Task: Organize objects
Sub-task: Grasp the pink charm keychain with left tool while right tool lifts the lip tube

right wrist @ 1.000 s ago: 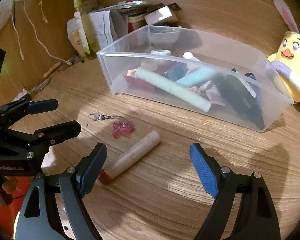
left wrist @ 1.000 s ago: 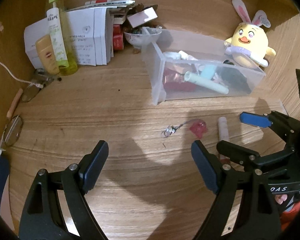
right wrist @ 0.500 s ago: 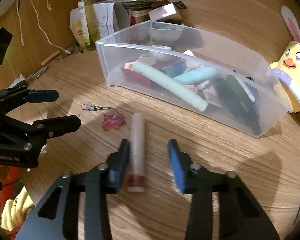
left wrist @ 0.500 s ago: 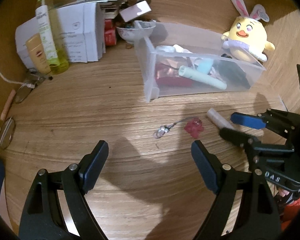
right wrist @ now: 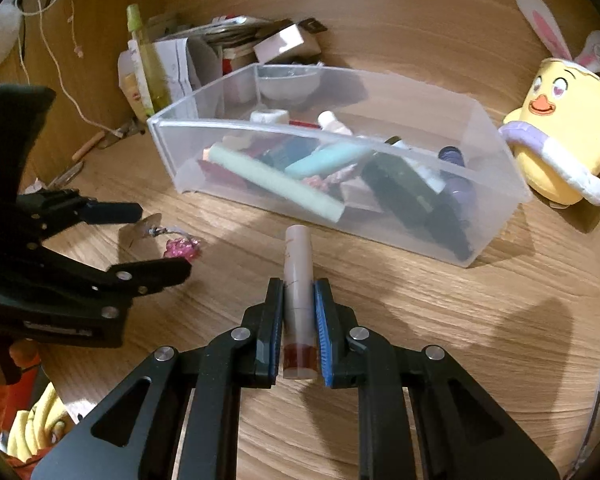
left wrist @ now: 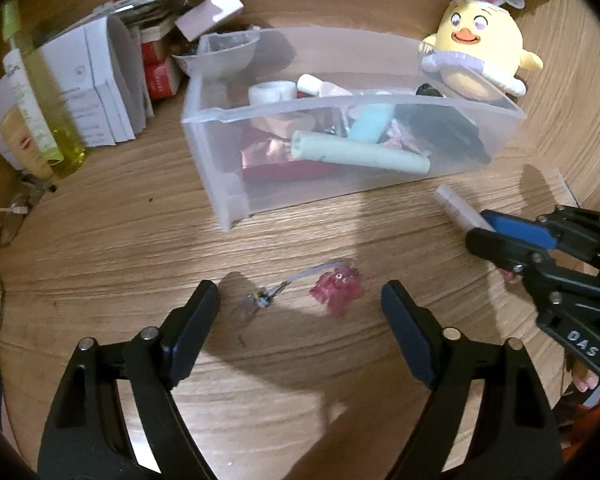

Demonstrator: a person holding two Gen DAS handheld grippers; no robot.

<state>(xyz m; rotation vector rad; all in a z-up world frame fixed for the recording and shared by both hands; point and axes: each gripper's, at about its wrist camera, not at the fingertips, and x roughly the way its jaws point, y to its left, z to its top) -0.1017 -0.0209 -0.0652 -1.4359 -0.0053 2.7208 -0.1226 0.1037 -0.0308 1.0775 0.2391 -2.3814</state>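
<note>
My right gripper (right wrist: 298,294) is shut on a white lip-gloss tube (right wrist: 297,268) with a dark red end, held just above the wooden table; the tube (left wrist: 458,206) also shows in the left wrist view, sticking out of the right gripper (left wrist: 486,228). My left gripper (left wrist: 300,300) is open and empty, its fingers either side of a pink keychain charm (left wrist: 337,289) with a small clasp (left wrist: 258,300). The charm (right wrist: 182,248) also shows beside the left gripper (right wrist: 160,240). A clear plastic bin (left wrist: 512,120) holding several small items stands beyond.
A yellow chick plush with bunny ears (left wrist: 480,56) sits at the bin's right end. White boxes (left wrist: 96,92), a yellow-green spray bottle (left wrist: 48,120) and a small bowl (left wrist: 224,56) crowd the back left. A cord (right wrist: 60,60) hangs at the left wall.
My right gripper closed on the lip-gloss tube and lifted it slightly. My left gripper moved forward over the pink charm, staying open.
</note>
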